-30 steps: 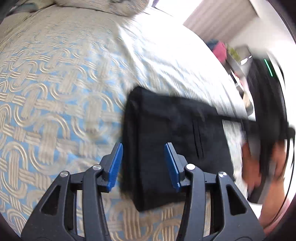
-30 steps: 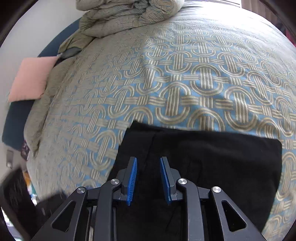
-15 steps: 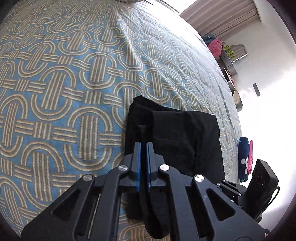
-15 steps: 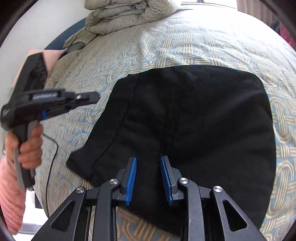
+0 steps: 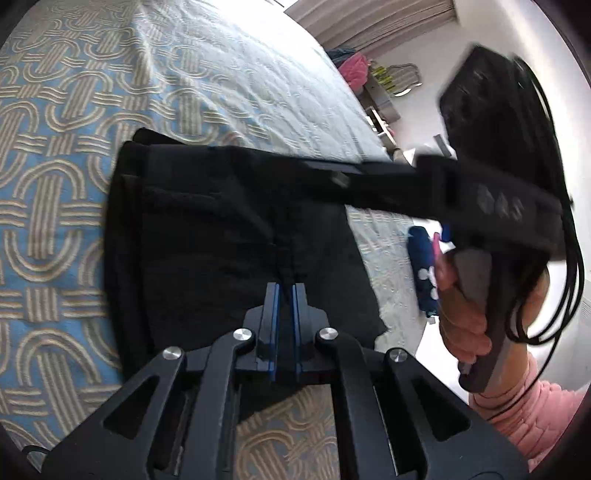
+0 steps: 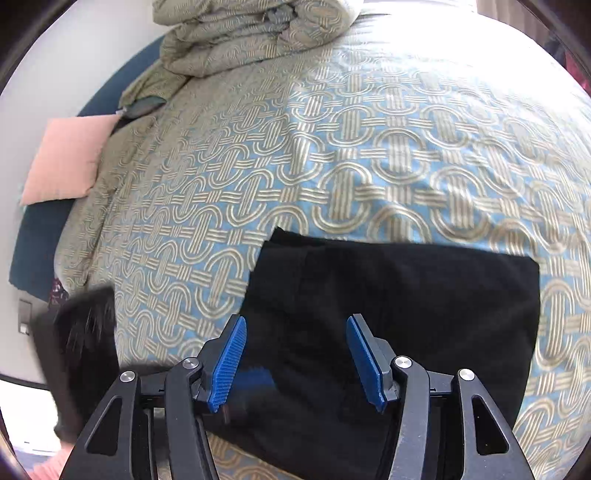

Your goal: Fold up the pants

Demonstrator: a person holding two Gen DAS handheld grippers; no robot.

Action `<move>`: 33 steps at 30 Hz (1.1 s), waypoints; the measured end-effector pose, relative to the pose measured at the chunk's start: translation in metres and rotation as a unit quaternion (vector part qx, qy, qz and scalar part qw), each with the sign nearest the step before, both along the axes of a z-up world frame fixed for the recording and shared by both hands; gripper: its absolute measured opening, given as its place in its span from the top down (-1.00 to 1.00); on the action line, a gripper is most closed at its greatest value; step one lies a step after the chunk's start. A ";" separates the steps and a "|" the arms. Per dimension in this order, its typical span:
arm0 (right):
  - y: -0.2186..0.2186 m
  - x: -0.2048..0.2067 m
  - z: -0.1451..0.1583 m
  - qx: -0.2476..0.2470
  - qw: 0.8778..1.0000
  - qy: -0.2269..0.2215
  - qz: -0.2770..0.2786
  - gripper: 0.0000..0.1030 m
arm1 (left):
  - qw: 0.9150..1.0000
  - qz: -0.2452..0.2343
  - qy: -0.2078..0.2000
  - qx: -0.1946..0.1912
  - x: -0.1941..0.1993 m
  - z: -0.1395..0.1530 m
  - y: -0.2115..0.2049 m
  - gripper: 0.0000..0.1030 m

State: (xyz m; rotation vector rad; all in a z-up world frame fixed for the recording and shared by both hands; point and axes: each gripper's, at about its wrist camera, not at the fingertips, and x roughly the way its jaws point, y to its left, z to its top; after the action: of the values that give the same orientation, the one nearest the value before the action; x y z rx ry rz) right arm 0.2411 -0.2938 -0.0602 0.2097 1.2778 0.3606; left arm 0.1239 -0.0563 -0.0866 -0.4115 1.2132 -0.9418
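Left hand-held gripper (image 5: 284,291) is closed, its blue pads nearly together above the folded black pants (image 5: 229,236), nothing visibly pinched. Right hand-held gripper (image 6: 295,354) has just been opening, jaws wide over the pants lying on the patterned bed (image 6: 369,147) near its front edge.

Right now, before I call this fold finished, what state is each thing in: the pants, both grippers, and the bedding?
Black pants: folded into a compact rectangle, lying flat on the bedspread.
Left gripper: shut, over the pants; whether cloth is pinched cannot be told.
Right gripper: open, jaws just widened, nothing pressed between them, above the pants.
Bedspread: spread flat.
Quilt: bundled up at the far end.
Pink pillow: lying at the bed's edge.
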 end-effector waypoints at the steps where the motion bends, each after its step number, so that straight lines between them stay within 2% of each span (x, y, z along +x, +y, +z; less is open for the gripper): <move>1: 0.005 0.005 0.002 -0.007 1.000 0.008 0.005 -0.13 | 1.000 -0.010 -0.005 -0.002 -0.007 0.002 -0.004 0.87; 6: 0.047 0.035 0.002 -0.073 0.995 0.029 0.065 -0.12 | 0.999 -0.010 -0.040 0.036 -0.033 0.005 -0.001 0.87; 8: 0.066 0.049 -0.008 -0.093 0.989 0.063 0.094 -0.12 | 0.997 0.010 -0.050 0.066 -0.039 0.004 0.008 0.87; 12: 0.072 0.062 -0.031 -0.133 0.981 0.134 0.045 -0.12 | 0.995 0.032 -0.059 0.077 -0.048 0.006 0.022 0.87; 15: 0.085 0.064 -0.048 -0.157 0.974 0.161 0.037 -0.12 | 0.994 0.035 -0.064 0.081 -0.051 0.008 0.024 0.87; 17: 0.090 0.064 -0.054 -0.177 0.970 0.160 0.037 -0.05 | 0.994 0.036 -0.062 0.081 -0.048 0.006 0.028 0.87; 18: 0.090 0.063 -0.055 -0.190 0.969 0.152 0.032 0.27 | 0.994 0.039 -0.062 0.081 -0.046 0.006 0.031 0.87; 19: 0.089 0.061 -0.053 -0.177 0.973 0.143 0.032 0.40 | 0.994 0.042 -0.062 0.081 -0.041 0.005 0.034 0.87; 20: 0.090 0.060 -0.053 -0.161 0.976 0.142 0.037 0.83 | 0.994 0.044 -0.062 0.080 -0.034 0.002 0.039 0.87; 25: 0.072 0.040 -0.030 -0.124 0.986 0.110 0.028 0.93 | 0.991 0.087 -0.059 0.083 -0.014 0.005 0.070 0.87; 27: 0.063 0.028 -0.016 -0.107 0.990 0.095 0.016 0.95 | 0.991 0.101 -0.048 0.067 -0.003 0.006 0.076 0.87; 30: 0.044 0.009 0.003 -0.110 0.992 0.068 0.004 0.95 | 0.995 0.092 -0.028 0.037 0.022 0.003 0.074 0.87; 33: 0.027 0.003 0.008 -0.113 0.991 0.066 -0.007 0.95 | 0.993 0.094 -0.015 0.063 0.040 -0.005 0.066 0.87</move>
State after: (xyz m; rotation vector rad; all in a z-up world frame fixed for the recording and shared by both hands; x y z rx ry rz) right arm 0.2442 -0.2669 -0.0520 0.0504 1.4364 0.1892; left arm 0.1635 0.0101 -0.0912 -0.4019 1.1770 -0.7029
